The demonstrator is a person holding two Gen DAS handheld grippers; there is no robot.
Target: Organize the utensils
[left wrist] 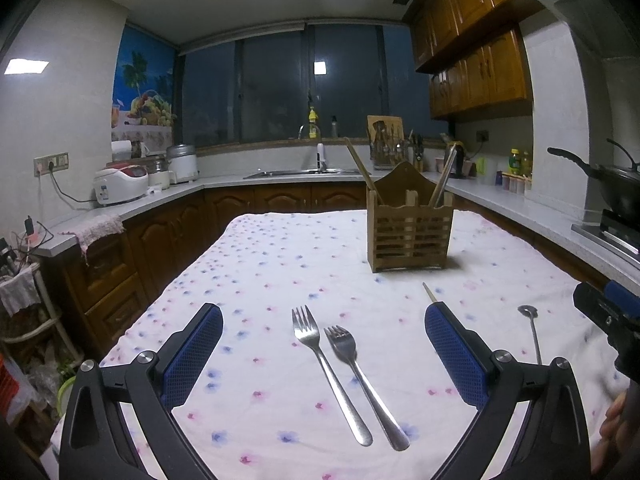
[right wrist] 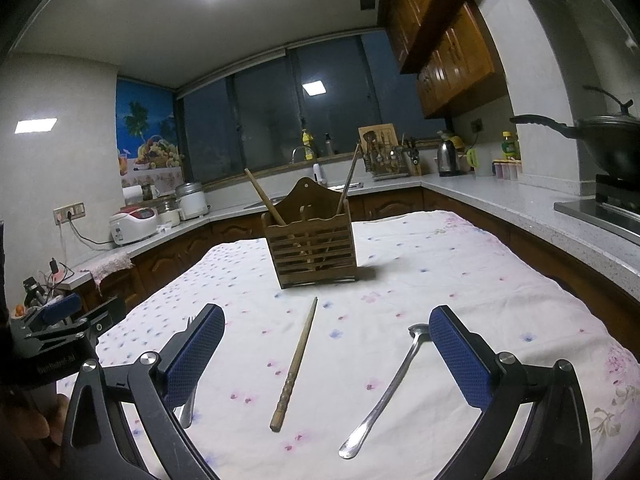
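Two steel forks, a longer fork [left wrist: 328,376] and a shorter fork [left wrist: 366,386], lie side by side on the flowered cloth between the wide-open fingers of my left gripper [left wrist: 324,318]. A wooden chopstick [right wrist: 295,364] and a steel spoon [right wrist: 384,392] lie between the fingers of my right gripper [right wrist: 326,318], which is also open and empty. The slatted wooden utensil holder [left wrist: 409,227] [right wrist: 311,246] stands upright farther back on the table, with a wooden stick and a metal stick leaning in it. The chopstick tip [left wrist: 428,292] and the spoon [left wrist: 532,330] show beside my left gripper's right finger.
The table wears a white flowered cloth [left wrist: 280,272]. Kitchen counters wrap around it on three sides, with rice cookers [left wrist: 120,182] at left, a sink [left wrist: 304,174] at the back and a wok [right wrist: 600,140] on the stove at right. A hand [left wrist: 618,420] shows at the right edge.
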